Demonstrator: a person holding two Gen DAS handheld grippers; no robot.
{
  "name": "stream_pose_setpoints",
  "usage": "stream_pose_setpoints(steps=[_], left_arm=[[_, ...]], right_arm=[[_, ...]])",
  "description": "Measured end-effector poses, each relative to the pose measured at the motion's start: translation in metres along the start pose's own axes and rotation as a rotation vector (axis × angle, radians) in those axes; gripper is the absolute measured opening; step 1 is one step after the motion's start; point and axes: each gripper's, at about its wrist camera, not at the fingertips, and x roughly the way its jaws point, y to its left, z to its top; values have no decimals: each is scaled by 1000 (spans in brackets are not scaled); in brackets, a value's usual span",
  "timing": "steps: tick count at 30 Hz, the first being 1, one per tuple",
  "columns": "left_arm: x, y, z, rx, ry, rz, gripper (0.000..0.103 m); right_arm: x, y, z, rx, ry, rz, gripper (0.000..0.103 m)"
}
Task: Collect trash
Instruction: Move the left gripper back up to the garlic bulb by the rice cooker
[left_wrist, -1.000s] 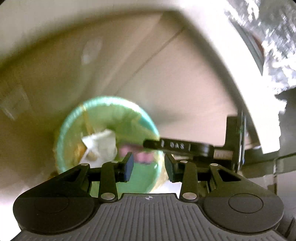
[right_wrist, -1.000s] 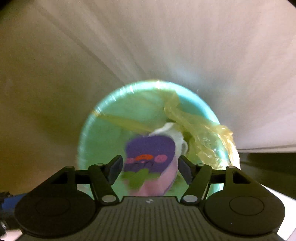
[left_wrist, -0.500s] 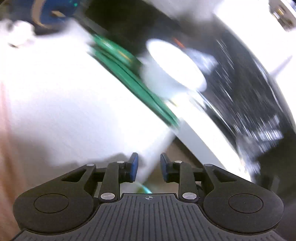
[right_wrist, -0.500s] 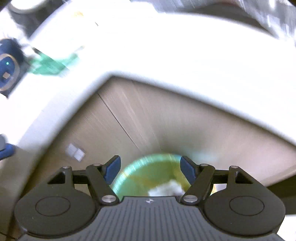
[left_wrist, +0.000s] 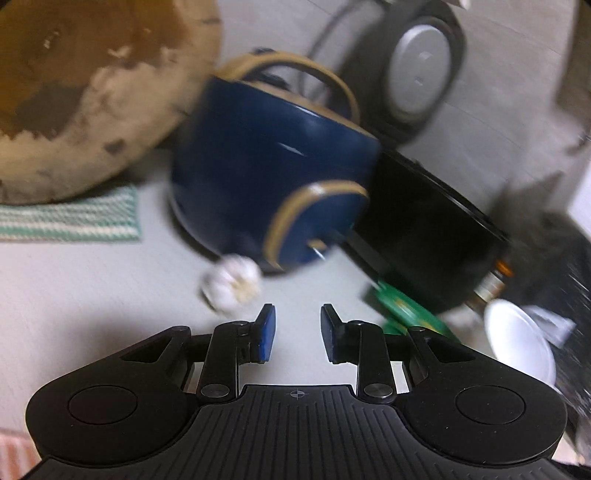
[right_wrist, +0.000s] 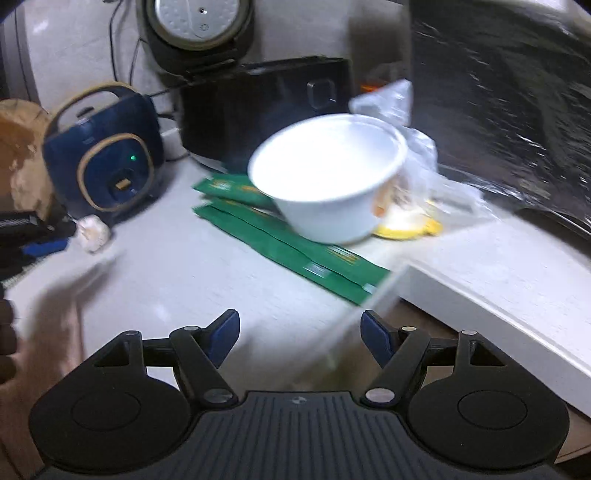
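Crumpled white wad (left_wrist: 231, 286) lay on the counter (right_wrist: 177, 266) just in front of the blue appliance (left_wrist: 273, 181), w/ my left gripper (left_wrist: 297, 334) part-open near it & my right gripper (right_wrist: 300, 338) wide over the counter's front edge, both empty.

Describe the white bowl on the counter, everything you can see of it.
The round white disposable-looking bowl stands open end up, tilted in the blurred view, and looks empty inside. It rests on flat green packets on the pale counter. A crinkled clear plastic bag with something yellow lies against its right side. No tongs touch it.
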Motion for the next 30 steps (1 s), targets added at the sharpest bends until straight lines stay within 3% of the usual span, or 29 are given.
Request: stream_pose_setpoints(steps=[6, 13, 15, 22, 26, 30], left_arm=[[25, 8, 23, 89, -107, 69, 30], [50, 10, 21, 174, 2, 59, 32], [54, 9, 20, 199, -5, 68, 34], [70, 10, 24, 200, 12, 149, 38], [80, 14, 28, 192, 58, 161, 44], [78, 15, 27, 194, 75, 148, 42]], right_arm=[[18, 11, 4, -50, 19, 13, 73], [33, -1, 4, -50, 65, 96, 73], [36, -2, 6, -63, 73, 104, 73], [38, -17, 11, -84, 64, 111, 73], [41, -24, 10, -82, 76, 105, 73], [44, -24, 6, -85, 91, 109, 73]])
